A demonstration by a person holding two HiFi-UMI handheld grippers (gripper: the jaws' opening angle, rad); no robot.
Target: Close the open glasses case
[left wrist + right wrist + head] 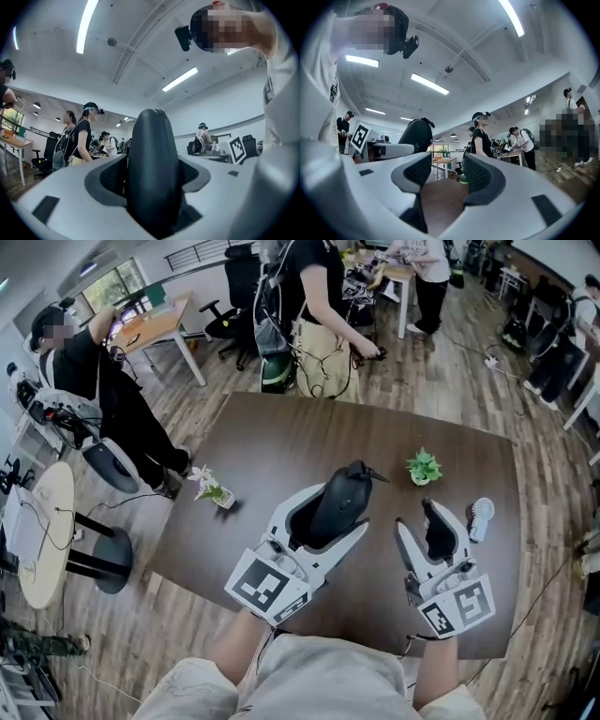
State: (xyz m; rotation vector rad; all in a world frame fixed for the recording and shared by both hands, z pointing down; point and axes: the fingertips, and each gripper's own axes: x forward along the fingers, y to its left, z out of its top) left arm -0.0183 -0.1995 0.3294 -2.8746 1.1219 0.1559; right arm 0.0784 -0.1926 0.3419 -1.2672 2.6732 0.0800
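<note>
In the head view, I am holding the glasses case (342, 498) clamped between the jaws of my left gripper (330, 510), raised above the brown table (281, 437). My right gripper (431, 521) is waiting beside it, jaws apart, with nothing inside. I cannot tell if the lid is fully down.

In the left gripper view, the dark case (152, 173) is sticking out far beyond both pads, so I am thinking a side push could be levering it loose.

In the right gripper view, my open jaws are pointing past the case (417, 133). If I am pressing off-centre, it may be twisting out and dropping onto the table.
</note>
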